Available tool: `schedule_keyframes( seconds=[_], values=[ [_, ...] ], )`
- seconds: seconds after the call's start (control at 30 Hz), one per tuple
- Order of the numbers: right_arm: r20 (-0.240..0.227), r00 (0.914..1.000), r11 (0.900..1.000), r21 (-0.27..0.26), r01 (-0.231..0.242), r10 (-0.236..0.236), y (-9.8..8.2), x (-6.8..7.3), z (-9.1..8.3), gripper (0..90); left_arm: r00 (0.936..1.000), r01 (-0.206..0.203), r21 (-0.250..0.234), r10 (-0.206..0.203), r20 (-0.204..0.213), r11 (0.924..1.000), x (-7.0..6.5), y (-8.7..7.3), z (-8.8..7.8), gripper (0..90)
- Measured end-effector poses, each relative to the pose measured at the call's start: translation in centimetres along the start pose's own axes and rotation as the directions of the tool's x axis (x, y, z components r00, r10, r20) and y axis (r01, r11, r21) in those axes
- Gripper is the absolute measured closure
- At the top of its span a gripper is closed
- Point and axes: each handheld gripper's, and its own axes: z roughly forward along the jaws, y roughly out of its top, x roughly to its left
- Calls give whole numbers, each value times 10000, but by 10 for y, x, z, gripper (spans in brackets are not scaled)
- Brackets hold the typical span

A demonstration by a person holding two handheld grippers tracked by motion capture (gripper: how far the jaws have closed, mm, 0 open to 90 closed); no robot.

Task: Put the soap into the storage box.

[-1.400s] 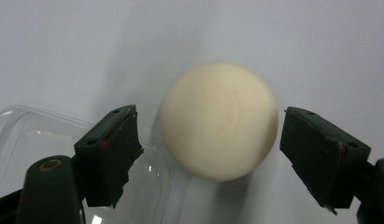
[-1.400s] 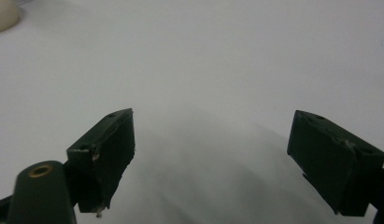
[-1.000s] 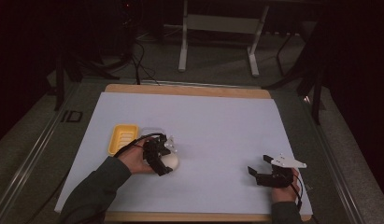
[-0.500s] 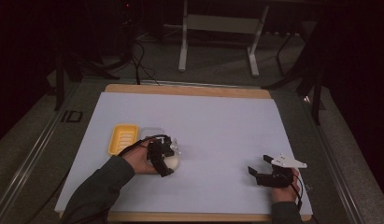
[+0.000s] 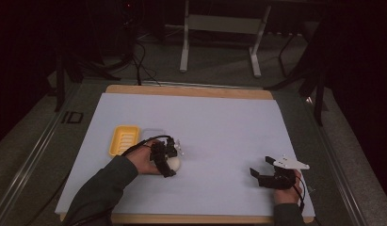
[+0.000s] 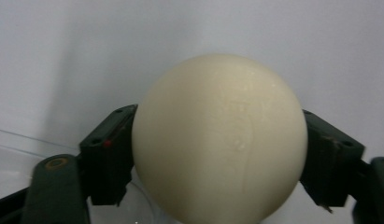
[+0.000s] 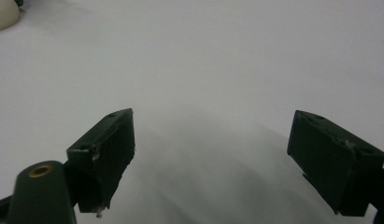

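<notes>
A cream ball [image 5: 174, 164] lies on the white sheet [image 5: 219, 127] at the left front. My left gripper [image 5: 165, 163] is on it, and its jaws have just been closing. In the left gripper view the ball [image 6: 220, 140] sits between the two black pads [image 6: 110, 149], which press on both its sides. My right gripper [image 5: 260, 166] rests near the front right of the sheet. In the right gripper view its jaws [image 7: 217, 140] stand wide apart with nothing between them, and the ball [image 7: 3, 16] shows at the far top left corner.
A yellow tray [image 5: 124, 140] lies just behind and left of the left hand, with a clear plastic dish [image 5: 152, 133] beside it. The dish's rim [image 6: 21, 149] also shows beside the left jaw. A wooden board edge [image 5: 191, 91] frames the sheet.
The left hand has shifted slightly at the ball and its gripper has settled closer around it. The right hand and gripper have stayed where they were.
</notes>
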Motion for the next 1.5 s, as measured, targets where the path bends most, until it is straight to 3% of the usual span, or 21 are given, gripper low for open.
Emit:
schedule_keyframes(
  seconds=[0.4, 0.8, 1.3, 1.5],
  values=[
    [-4, 10000, 10000, -7, 0, 0, 0, 0, 0, 150, 9999, -41, 445, 36, 107, 9990, 1, 5, 0, 249],
    [-23, 10000, 10000, -30, 11, -11, 0, 0, 0, 150, 9995, -204, 575, 191, 238, 9981, 4, 7, -1, 256],
    [-23, 10000, 10000, -17, 22, -22, 0, 1, 0, 150, 10000, -78, 41, 77, 38, 10000, 5, 8, -19, 256],
    [-33, 10000, 10000, -60, 40, -40, 0, 0, -1, 150, 10000, -15, 68, 15, -17, 10000, 6, 4, -26, 256]
  ],
)
